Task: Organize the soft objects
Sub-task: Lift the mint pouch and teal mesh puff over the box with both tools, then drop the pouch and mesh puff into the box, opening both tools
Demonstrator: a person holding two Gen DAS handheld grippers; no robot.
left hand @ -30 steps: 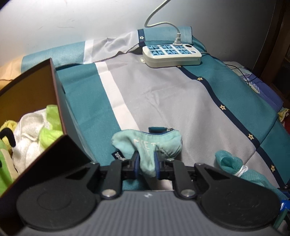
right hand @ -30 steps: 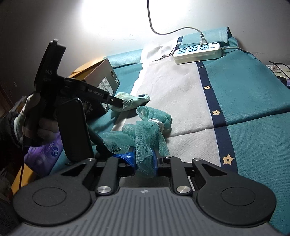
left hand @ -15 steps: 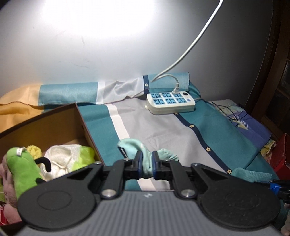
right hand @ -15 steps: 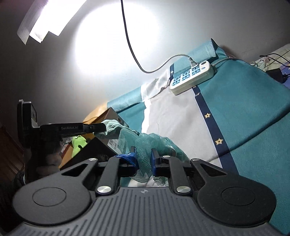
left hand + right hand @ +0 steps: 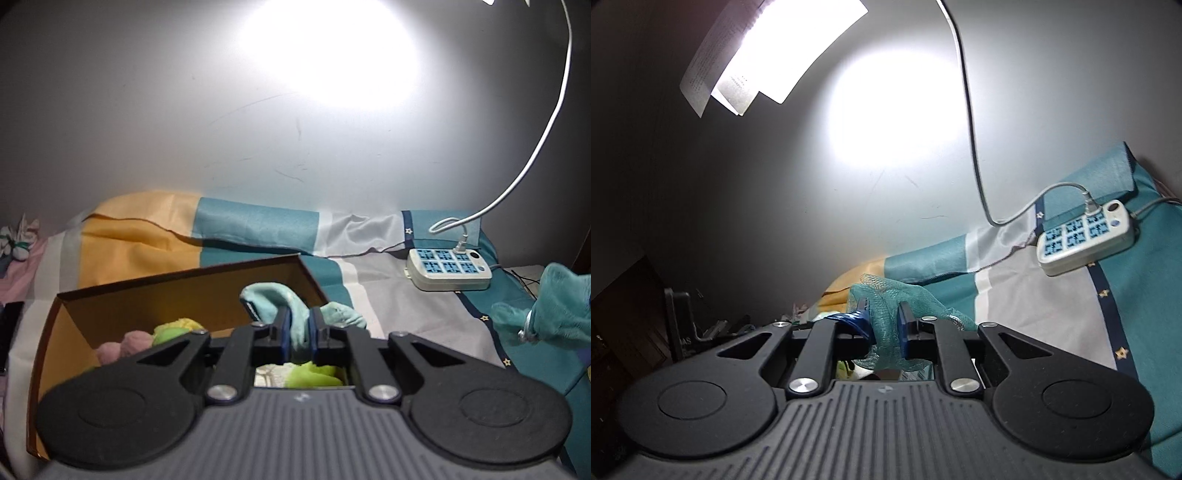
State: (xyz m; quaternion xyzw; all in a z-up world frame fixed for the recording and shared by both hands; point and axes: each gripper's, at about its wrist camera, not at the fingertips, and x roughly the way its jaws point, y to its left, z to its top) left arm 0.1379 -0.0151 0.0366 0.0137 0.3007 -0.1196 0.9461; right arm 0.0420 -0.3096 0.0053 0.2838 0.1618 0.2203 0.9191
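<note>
Left wrist: your left gripper (image 5: 298,329) has lifted its pinched sock (image 5: 275,295) over the box (image 5: 166,291). Your right gripper (image 5: 884,325), pinching the mesh (image 5: 886,295), rose too; both await dropping.

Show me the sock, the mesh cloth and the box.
sock (image 5: 271,293): left wrist view, on its raised cuff.
mesh cloth (image 5: 886,295): right wrist view, on its top fold.
box (image 5: 177,306): left wrist view, on its inner back wall.

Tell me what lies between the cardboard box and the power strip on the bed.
In the left wrist view, only bare striped bedsheet lies between the cardboard box and the power strip; nothing rests on that stretch.
</note>
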